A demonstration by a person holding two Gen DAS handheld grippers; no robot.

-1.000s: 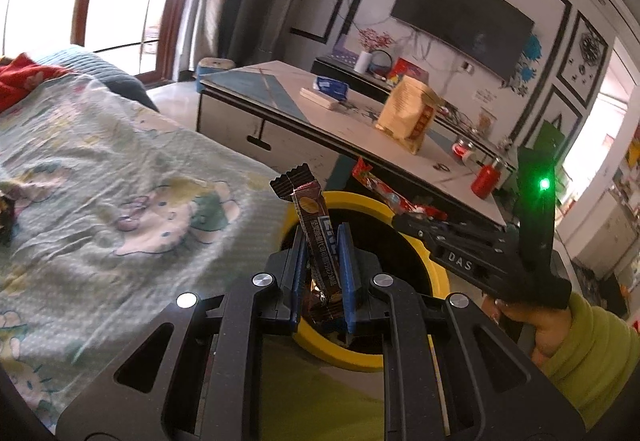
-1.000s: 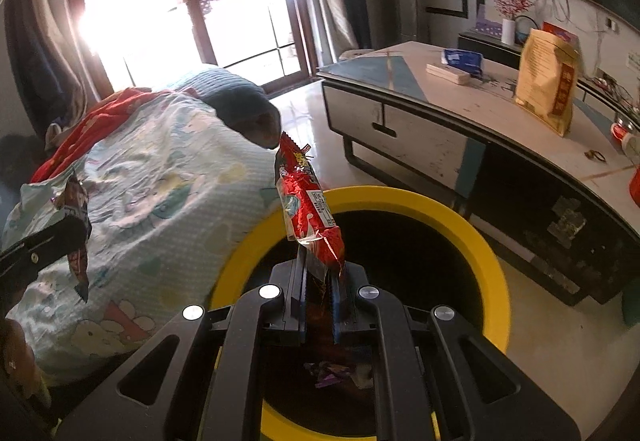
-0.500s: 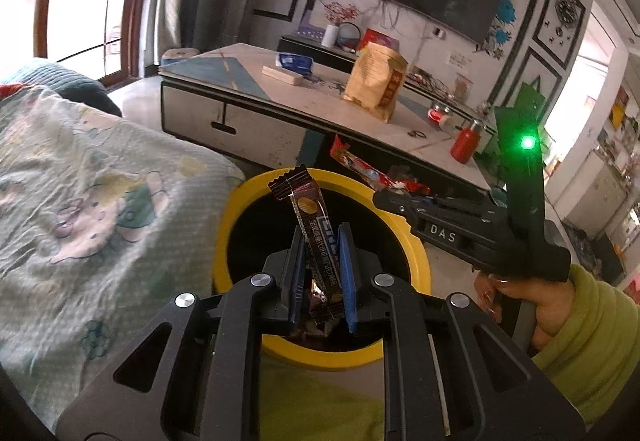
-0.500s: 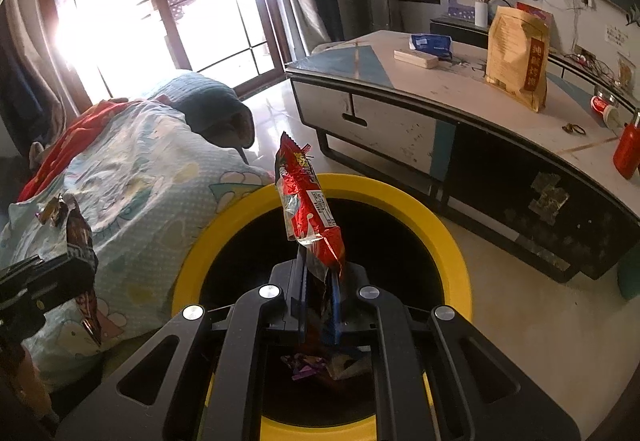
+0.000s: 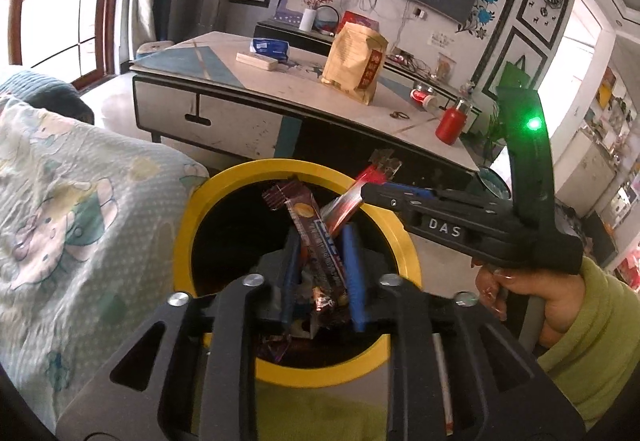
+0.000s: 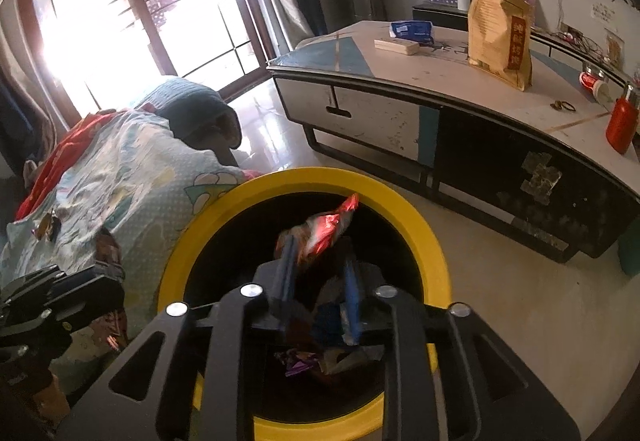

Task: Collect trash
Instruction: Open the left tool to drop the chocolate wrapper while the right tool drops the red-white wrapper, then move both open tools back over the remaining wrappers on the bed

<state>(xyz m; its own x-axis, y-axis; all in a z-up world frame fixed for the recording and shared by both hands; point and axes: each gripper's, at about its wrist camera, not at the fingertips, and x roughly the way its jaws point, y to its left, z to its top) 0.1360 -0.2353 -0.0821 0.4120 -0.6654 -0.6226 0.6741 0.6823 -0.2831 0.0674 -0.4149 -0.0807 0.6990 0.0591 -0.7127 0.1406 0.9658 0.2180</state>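
Left gripper (image 5: 320,273) opening, brown wrapper (image 5: 316,237) between its jaws, above bin (image 5: 400,237)

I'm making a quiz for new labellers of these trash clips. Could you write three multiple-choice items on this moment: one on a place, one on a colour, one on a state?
1. Where does the tan paper bag stand?
A. on the low table
B. on the floor
C. in the bin

2. What colour is the rim of the bin?
A. green
B. yellow
C. white

3. How is the red wrapper at the right claw?
A. clamped tight and upright
B. lying on the blanket
C. loose, tipping between opening jaws

Answers: 1 A, it stands upright on the tabletop; 2 B, the ring is bright yellow; 3 C, the pads stand apart and the wrapper leans over the bin.
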